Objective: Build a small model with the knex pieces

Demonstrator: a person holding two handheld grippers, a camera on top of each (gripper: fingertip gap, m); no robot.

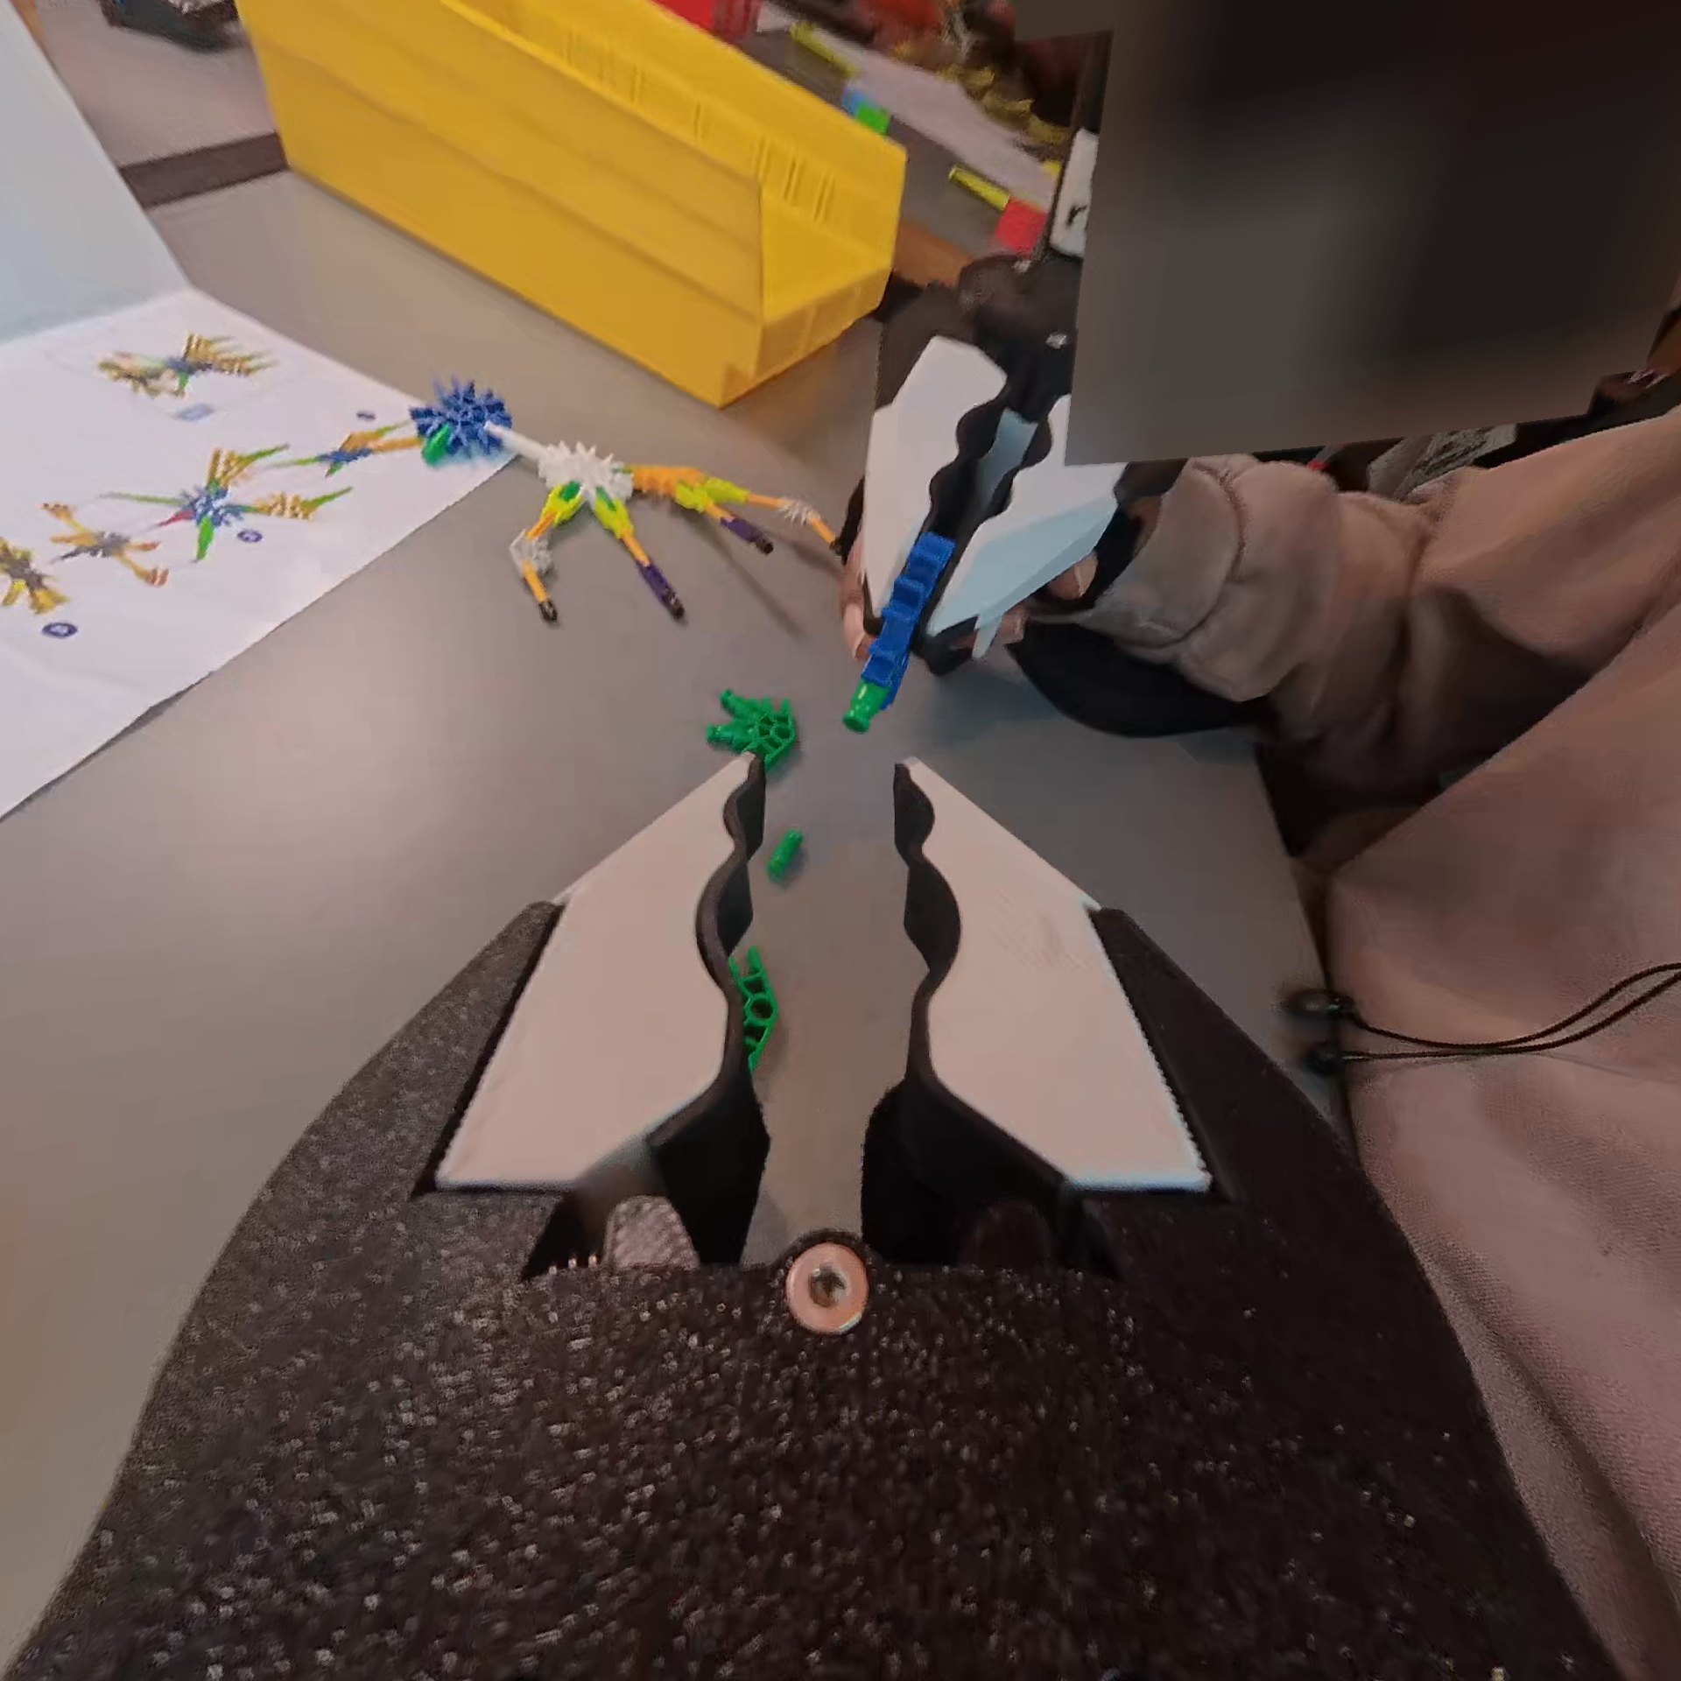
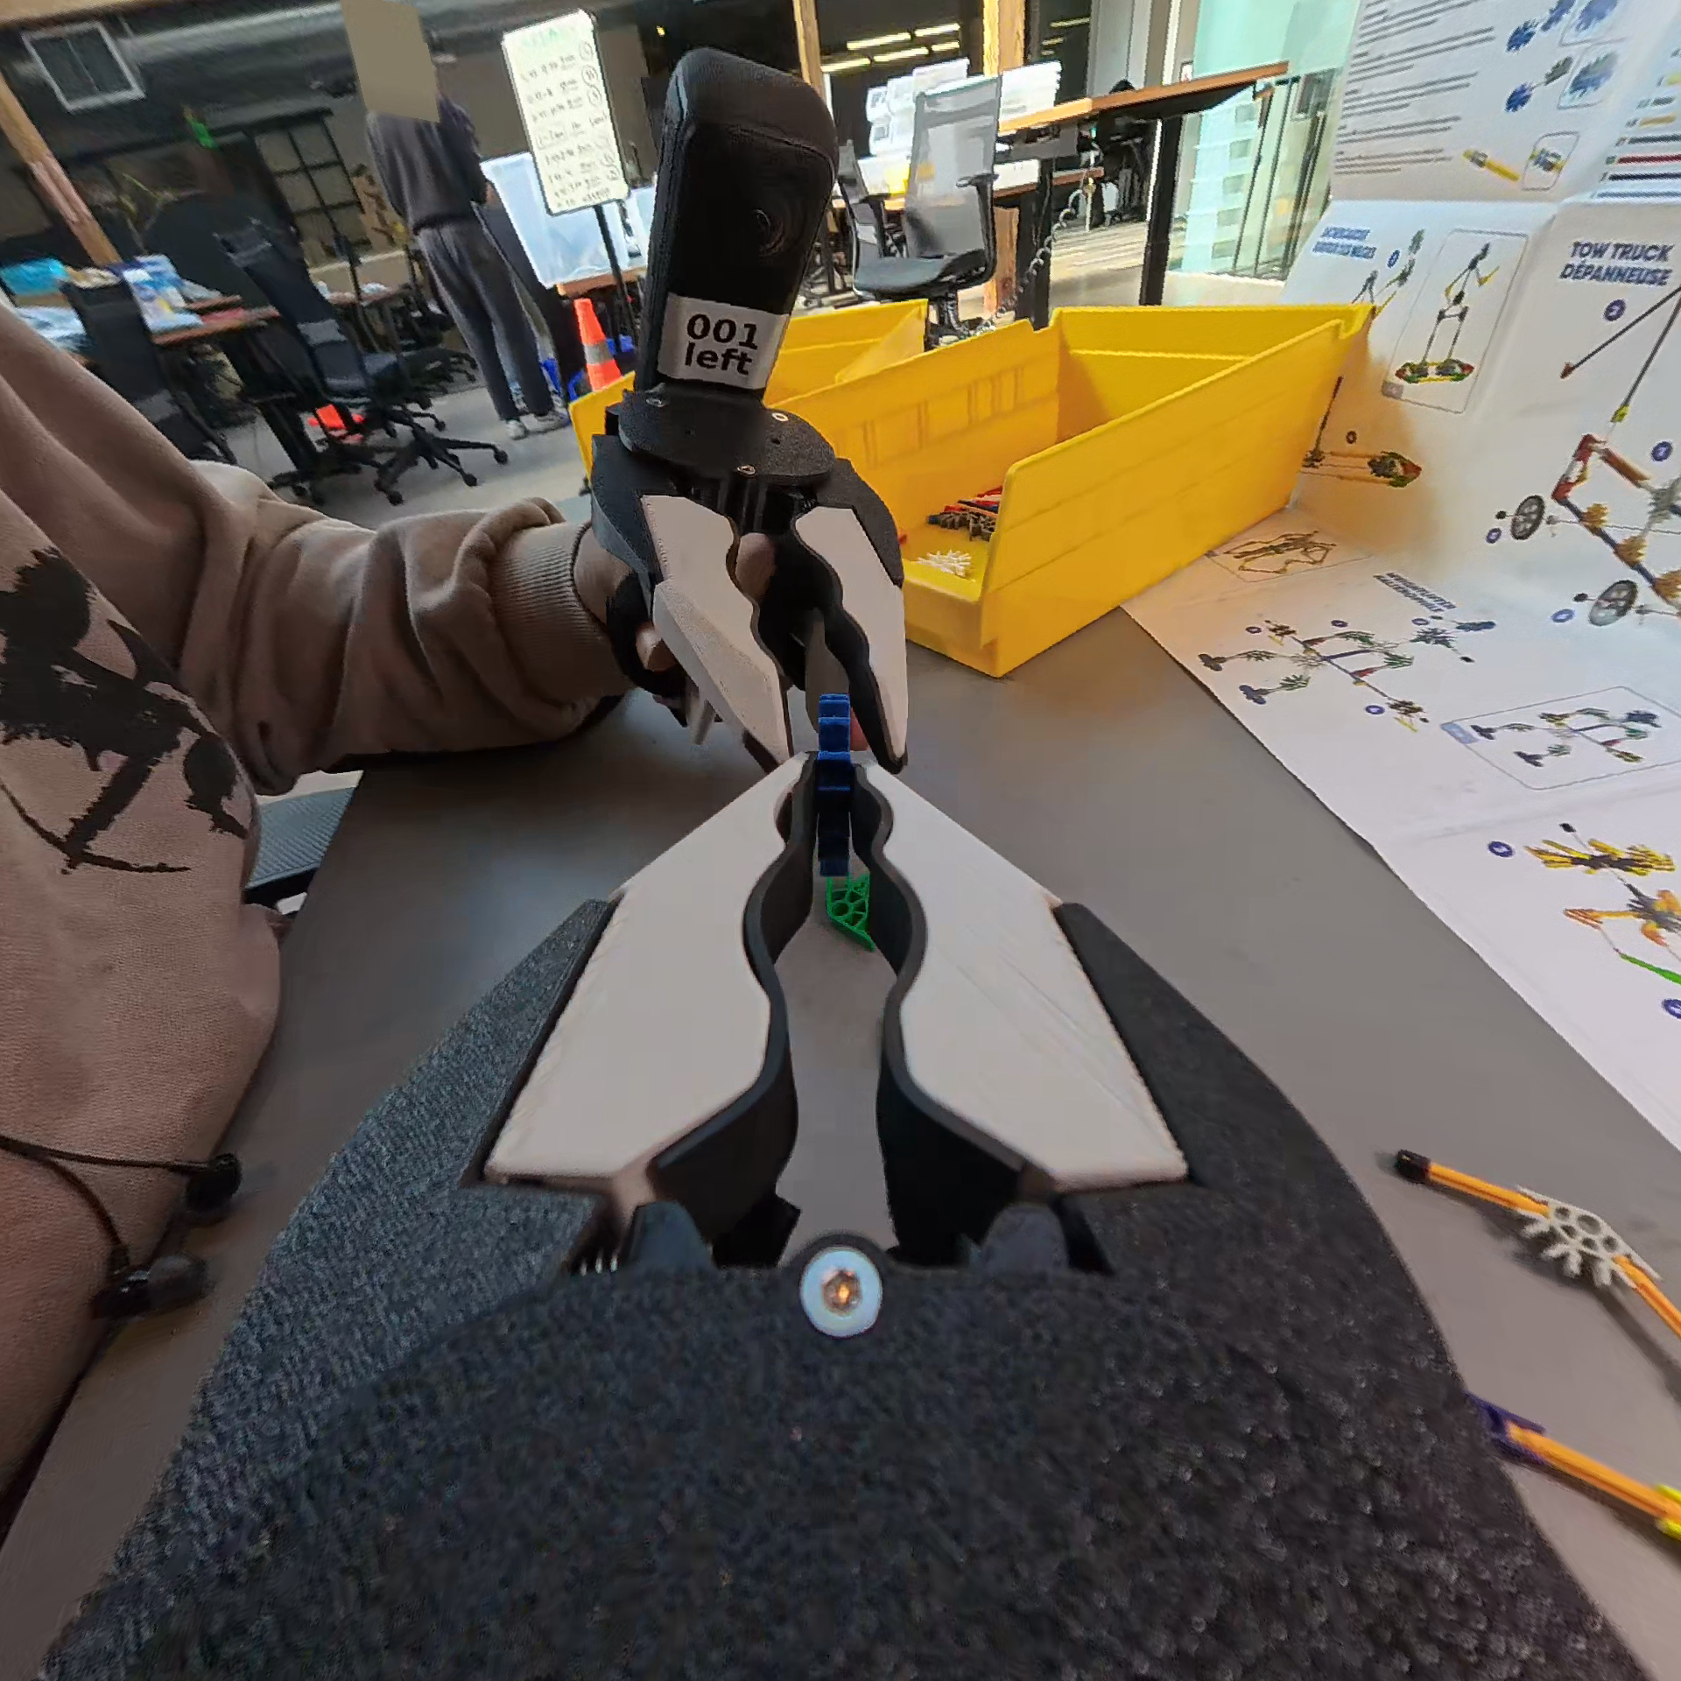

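between the near white fingers of the left gripper [image 1: 823, 773] the grey tabletop [image 1: 364, 910] shows through: its jaws stand apart, holding nothing. a flat green connector [image 1: 755, 1005] lies partly under its left finger, a short green rod [image 1: 784, 855] sits on the tabletop just inside the gap, and a second green connector [image 1: 755, 723] lies just beyond the left fingertip, so the loose parts are gathered within easy reach of this gripper.

farther off, the right gripper [image 1: 910, 628] comes in from the right with its jaws clamped on a blue toothed piece [image 1: 905, 605]. a green tip [image 1: 864, 708] juts from the piece's low end, pointing down toward the loose green parts. the piece is pinched along its length, which seems to leave the free end clear for joining. in the right wrist view the same blue piece [image 2: 832, 791] stands upright between the fingertips, with a green connector [image 2: 850, 910] on the tabletop behind it.

at far left a half-built figure of rods and spiky hubs [image 1: 600, 509] rests beside a printed instruction sheet [image 1: 136, 546], likely kept there for reference. a yellow bin [image 1: 582, 182] stands at the far side.
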